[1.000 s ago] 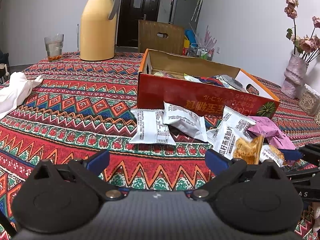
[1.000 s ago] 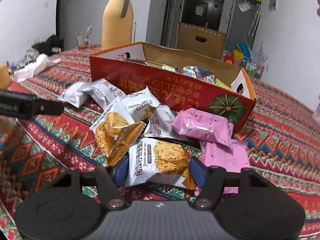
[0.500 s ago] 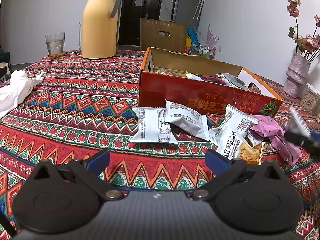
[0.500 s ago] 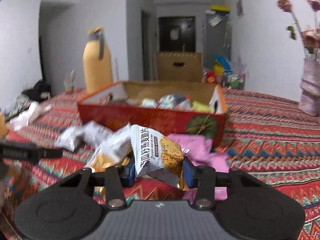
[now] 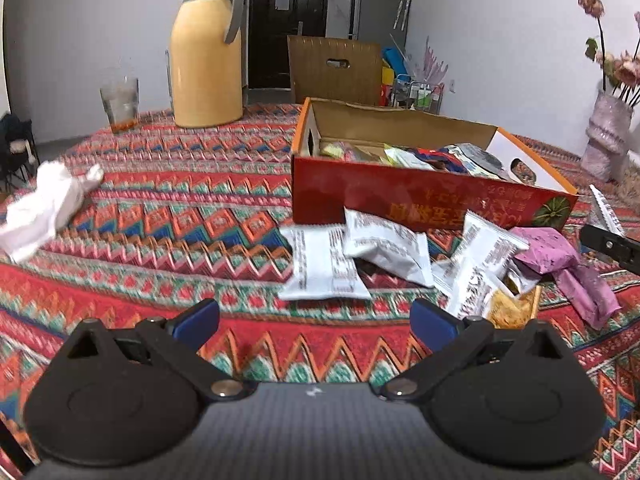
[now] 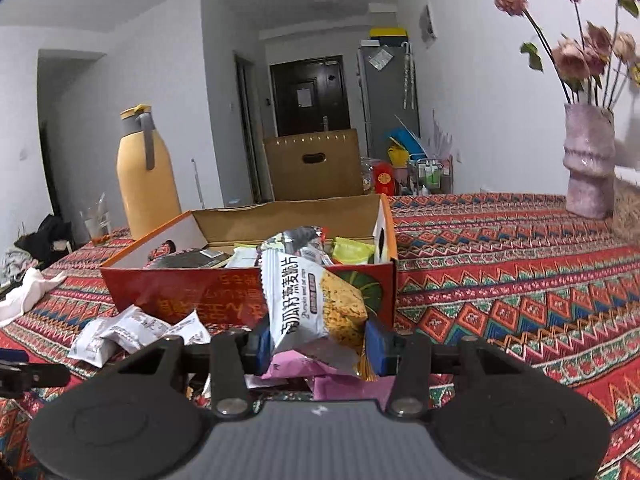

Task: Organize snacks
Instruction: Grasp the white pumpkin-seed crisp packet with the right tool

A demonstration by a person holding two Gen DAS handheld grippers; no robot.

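Note:
An open red cardboard box (image 5: 420,196) (image 6: 224,288) holding several snack packets stands on the patterned tablecloth. White packets (image 5: 320,268) and pink packets (image 5: 548,252) lie in a heap in front of it. My right gripper (image 6: 318,342) is shut on a white and orange oat-crisp packet (image 6: 312,304), held upright above the pile in front of the box. Its edge shows at the right of the left wrist view (image 5: 604,212). My left gripper (image 5: 314,320) is open and empty, low over the cloth in front of the white packets.
A yellow thermos (image 5: 206,52) and a glass (image 5: 120,102) stand at the back left. A white cloth (image 5: 44,204) lies at the left. A pink vase with dried flowers (image 6: 588,160) stands at the right. A wooden chair back (image 5: 334,70) rises behind the table.
My right gripper closed on the oat-crisp packet and lifted it off the pile toward the box. My left gripper stayed open and shifted only slightly.

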